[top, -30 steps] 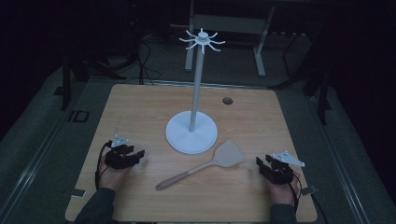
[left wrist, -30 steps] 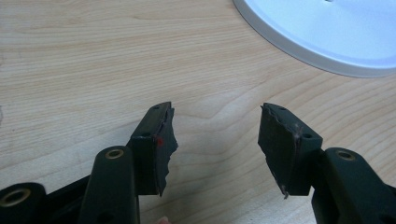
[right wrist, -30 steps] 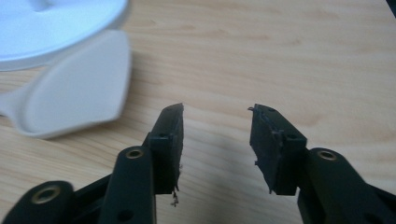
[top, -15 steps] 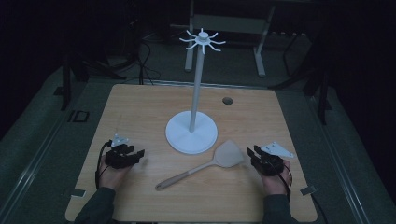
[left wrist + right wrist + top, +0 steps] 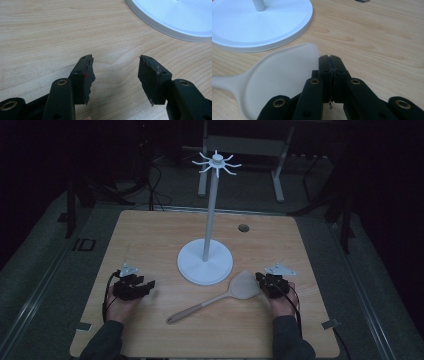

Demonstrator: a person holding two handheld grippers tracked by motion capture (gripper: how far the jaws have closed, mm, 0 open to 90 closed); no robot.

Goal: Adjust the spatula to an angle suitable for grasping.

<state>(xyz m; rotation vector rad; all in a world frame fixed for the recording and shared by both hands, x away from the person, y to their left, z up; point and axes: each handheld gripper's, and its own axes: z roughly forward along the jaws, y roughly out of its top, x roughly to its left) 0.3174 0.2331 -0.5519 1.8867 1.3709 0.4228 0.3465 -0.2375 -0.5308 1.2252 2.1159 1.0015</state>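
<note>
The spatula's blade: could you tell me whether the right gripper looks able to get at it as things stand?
Probably yes: the right gripper sits at the edge of the spatula, nothing between them, but its jaws are shut and must open.

Dim lab or studio: wooden table (image 5: 150, 240), trailing floor cables (image 5: 155, 185), metal stands (image 5: 280, 175).

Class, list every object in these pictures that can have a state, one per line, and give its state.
Left gripper: open, nothing between its jaws.
Right gripper: shut, holding nothing, at the spatula's blade.
Spatula: lying flat on the table.
Hook stand: upright, hooks bare.
</note>
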